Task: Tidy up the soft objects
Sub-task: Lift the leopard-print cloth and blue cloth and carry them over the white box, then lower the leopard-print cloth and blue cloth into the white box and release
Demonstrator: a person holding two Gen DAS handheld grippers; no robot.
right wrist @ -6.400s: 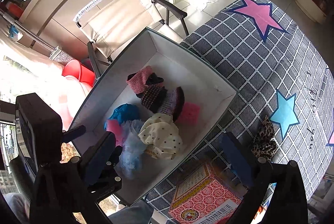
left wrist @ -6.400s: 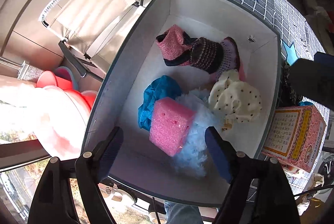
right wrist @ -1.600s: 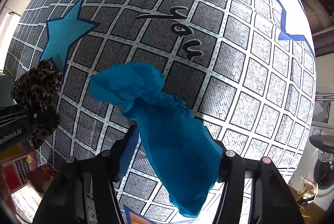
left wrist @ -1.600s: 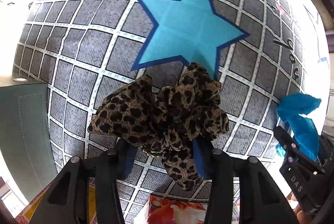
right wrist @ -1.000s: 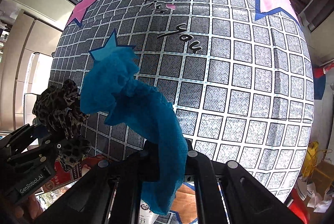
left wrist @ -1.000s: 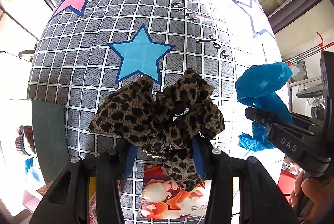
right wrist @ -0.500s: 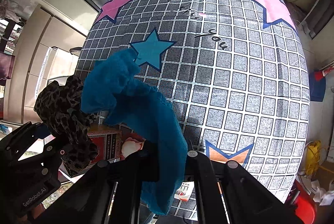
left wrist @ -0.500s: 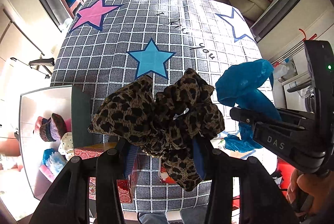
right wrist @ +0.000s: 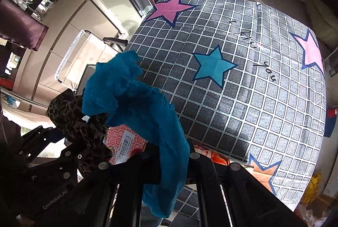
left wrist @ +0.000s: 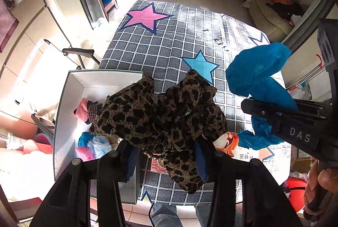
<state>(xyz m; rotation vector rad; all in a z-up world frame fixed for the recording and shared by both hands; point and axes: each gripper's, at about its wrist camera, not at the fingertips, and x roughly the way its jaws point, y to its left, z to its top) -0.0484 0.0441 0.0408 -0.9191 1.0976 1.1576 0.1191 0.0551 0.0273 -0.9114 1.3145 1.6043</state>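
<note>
Above the "you"-lettered cloth point(right wrist: 243, 100), "GenRobot.AI" left gripper point(left wrist: 164, 155) pinches leopard scrunchie point(left wrist: 160, 114); "DAS" right gripper point(right wrist: 169, 165) pinches blue cloth point(right wrist: 135, 104).

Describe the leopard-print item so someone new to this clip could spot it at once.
Start at the grey checked tablecloth with stars, then look just above its near edge, beside the white open box. There the left gripper is shut on a ruffled leopard-print fabric bundle; unlike the plain bright blue cloth in the right gripper, it is brown with black spots.

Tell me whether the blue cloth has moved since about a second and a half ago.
Yes. The blue cloth, clamped in the right gripper, was lying on the checked tablecloth; now it hangs lifted well above it.
</note>
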